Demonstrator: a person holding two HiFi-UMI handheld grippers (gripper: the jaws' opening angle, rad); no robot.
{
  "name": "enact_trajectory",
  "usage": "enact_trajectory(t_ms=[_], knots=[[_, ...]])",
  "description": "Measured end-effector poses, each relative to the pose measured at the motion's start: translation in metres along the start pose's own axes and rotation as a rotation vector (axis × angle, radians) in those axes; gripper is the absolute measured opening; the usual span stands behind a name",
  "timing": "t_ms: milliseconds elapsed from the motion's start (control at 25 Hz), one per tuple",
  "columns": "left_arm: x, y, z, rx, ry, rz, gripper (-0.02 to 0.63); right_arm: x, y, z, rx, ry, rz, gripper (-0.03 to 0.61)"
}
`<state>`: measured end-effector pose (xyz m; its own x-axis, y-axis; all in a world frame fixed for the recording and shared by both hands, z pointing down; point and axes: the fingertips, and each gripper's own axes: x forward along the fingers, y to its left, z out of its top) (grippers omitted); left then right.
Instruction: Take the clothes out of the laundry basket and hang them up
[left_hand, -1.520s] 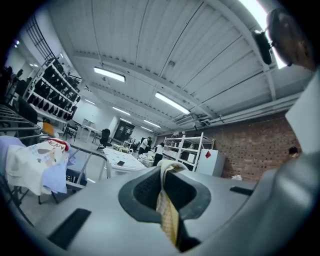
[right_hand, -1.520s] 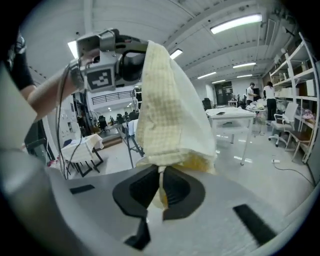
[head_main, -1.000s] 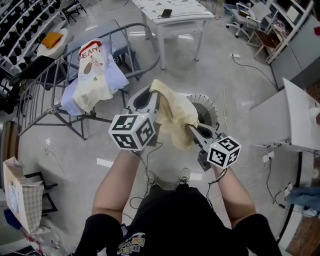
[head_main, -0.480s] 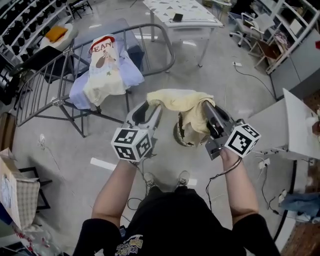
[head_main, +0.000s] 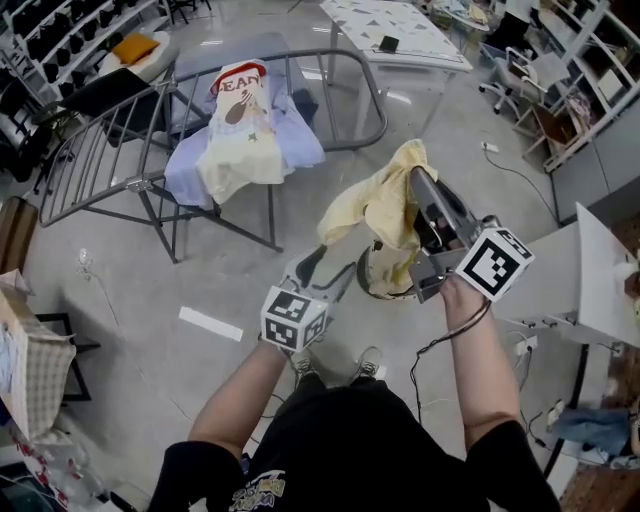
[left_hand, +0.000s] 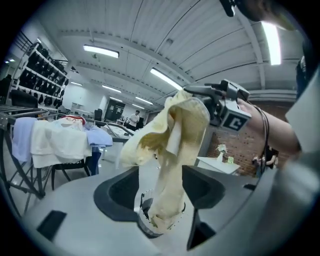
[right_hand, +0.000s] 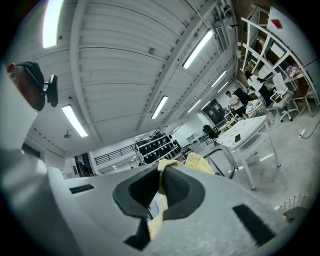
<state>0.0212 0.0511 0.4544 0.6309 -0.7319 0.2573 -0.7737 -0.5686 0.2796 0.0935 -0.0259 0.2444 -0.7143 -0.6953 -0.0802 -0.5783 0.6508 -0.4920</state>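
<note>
Head view, garment (head_main: 378, 203) over basket (head_main: 367, 283), rack (head_main: 150, 184) apart

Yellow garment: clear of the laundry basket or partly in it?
Partly in. The right hand-held gripper pinches the yellow garment up top, but its lower end hangs into the laundry basket in the left gripper view.

Garment (head_main: 375, 205) in my right gripper (head_main: 419, 184): soft, creased pale-yellow cloth. Rack (head_main: 383, 105) at eleven o'clock: smooth grey metal tubing. Floor (head_main: 130, 290): glossy, smooth.
</note>
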Motion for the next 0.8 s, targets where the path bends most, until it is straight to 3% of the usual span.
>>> enact_trajectory(t_ms=[160, 320, 640, 760, 800], knots=[[-0.007, 0.003, -0.038, 0.037, 0.078, -0.031, 0.264, 0.026, 0.032, 0.008, -0.005, -0.022, 0.06, 0.011], [-0.01, 0.02, -0.057, 0.058, 0.117, -0.008, 0.272, 0.044, 0.06, 0.012, 0.02, -0.04, 0.1, 0.011], [-0.012, 0.075, -0.059, 0.174, 0.124, 0.069, 0.276, 0.059, 0.122, 0.022, 0.028, -0.051, 0.192, 0.011], [-0.009, 0.084, -0.054, 0.177, 0.102, 0.088, 0.275, 0.056, 0.136, 0.03, 0.009, -0.06, 0.223, 0.011], [-0.009, 0.087, -0.051, 0.166, 0.088, 0.101, 0.244, 0.056, 0.137, 0.032, 0.004, -0.061, 0.231, 0.011]])
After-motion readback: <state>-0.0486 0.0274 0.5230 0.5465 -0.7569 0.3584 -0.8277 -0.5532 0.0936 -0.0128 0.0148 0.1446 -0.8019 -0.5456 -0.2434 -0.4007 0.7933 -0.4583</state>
